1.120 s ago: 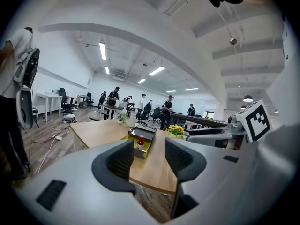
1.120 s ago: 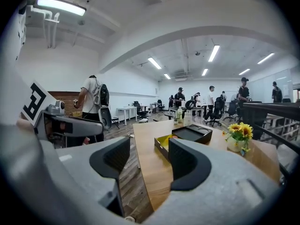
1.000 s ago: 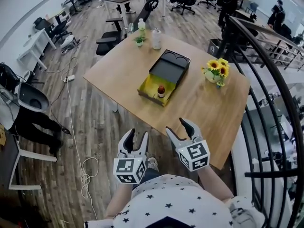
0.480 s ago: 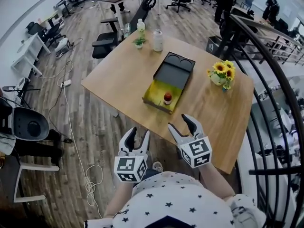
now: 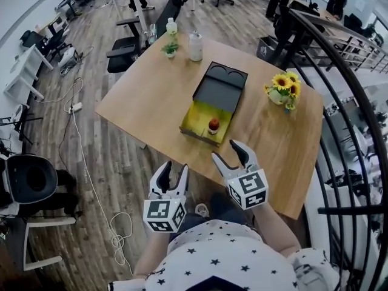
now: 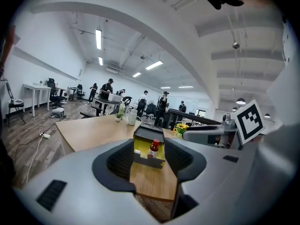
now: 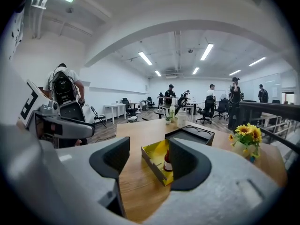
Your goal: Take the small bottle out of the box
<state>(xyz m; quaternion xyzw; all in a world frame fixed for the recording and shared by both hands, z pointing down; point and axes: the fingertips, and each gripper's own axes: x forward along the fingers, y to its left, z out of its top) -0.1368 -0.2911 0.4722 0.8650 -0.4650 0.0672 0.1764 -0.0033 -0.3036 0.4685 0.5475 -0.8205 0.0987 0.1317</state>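
An open box [image 5: 200, 119] with a yellow inside and a black lid [image 5: 220, 87] folded back lies mid-table. A small bottle [image 5: 213, 125] with a red cap stands upright in the box near its front right corner; it also shows as the small bottle [image 6: 153, 148] and the small bottle [image 7: 167, 162]. My left gripper [image 5: 169, 173] hangs open off the table's near edge, over the floor. My right gripper [image 5: 229, 153] is open at the near edge, a short way in front of the box. Nothing lies between either pair of jaws.
The wooden table [image 5: 151, 96] carries a sunflower vase [image 5: 280, 90] at the right, a white jar [image 5: 195, 46], a small plant [image 5: 169, 48] and a bottle [image 5: 171, 26] at the far end. A black railing [image 5: 345, 108] curves along the right. Office chairs [image 5: 124, 44] stand beyond the table.
The view has shifted closer to the table. Both grippers have come a little nearer the box, the right one now reaching the table's near edge. Both stay open.
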